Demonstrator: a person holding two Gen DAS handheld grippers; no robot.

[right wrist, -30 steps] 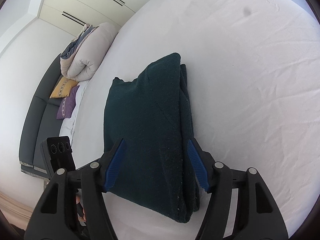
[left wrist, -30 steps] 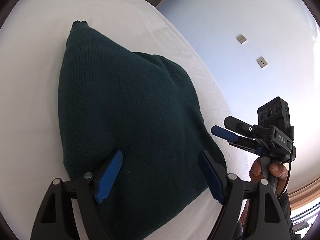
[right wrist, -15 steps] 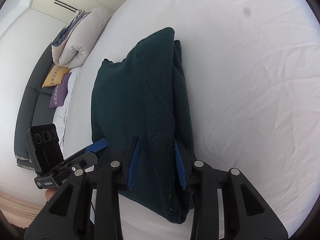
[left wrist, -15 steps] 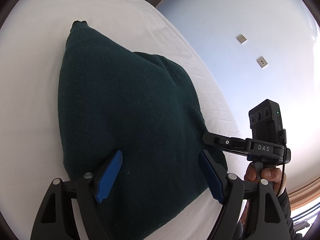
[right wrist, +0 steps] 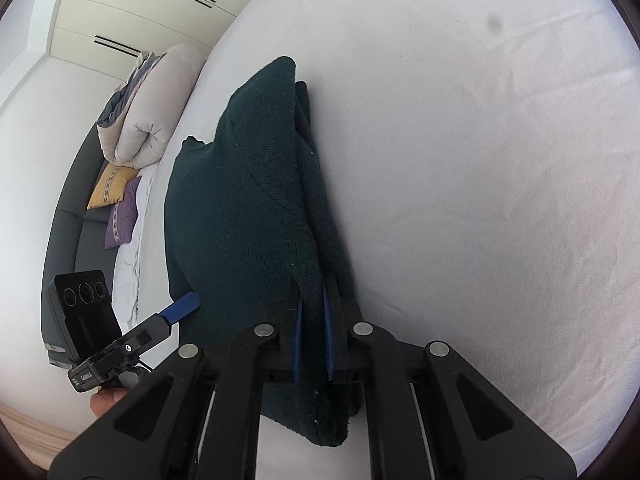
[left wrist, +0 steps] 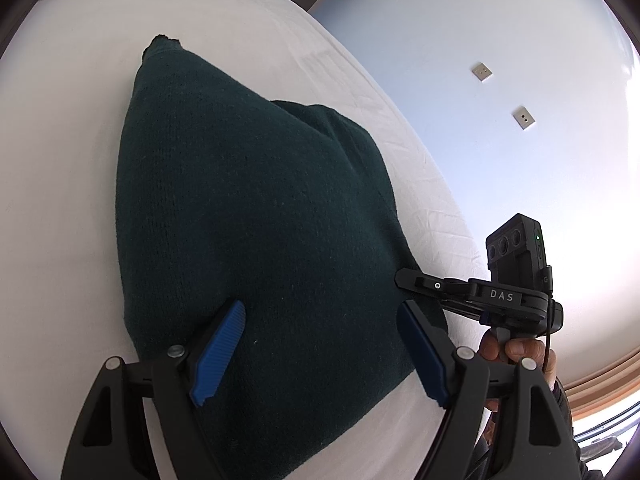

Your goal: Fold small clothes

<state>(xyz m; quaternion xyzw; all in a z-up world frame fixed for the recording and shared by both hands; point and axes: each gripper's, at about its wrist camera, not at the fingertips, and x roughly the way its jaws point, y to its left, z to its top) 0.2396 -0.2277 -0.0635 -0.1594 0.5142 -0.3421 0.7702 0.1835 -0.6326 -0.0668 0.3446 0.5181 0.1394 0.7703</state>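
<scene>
Your two grippers work one dark green sweater (left wrist: pixel 248 240) on a white bed (right wrist: pixel 480 160).

Nearest you, your right gripper (right wrist: pixel 312 344) is closing its jaws on the sweater's layered near edge, the knit pinched between the blue pads. Your left gripper (left wrist: pixel 320 356) hangs with jaws wide apart, holding nothing, the sweater's near end lying under and between them. The sweater lies folded on the sheet, stretching away from you. Beyond the bed: one rolled duvet (right wrist: pixel 152 104), two cushions, yellow (right wrist: pixel 112 184) and purple (right wrist: pixel 124 216), on a grey couch (right wrist: pixel 68 236), then white cupboards (right wrist: pixel 140 8). Two wall plates (left wrist: pixel 502 94) sit on the pale wall.
</scene>
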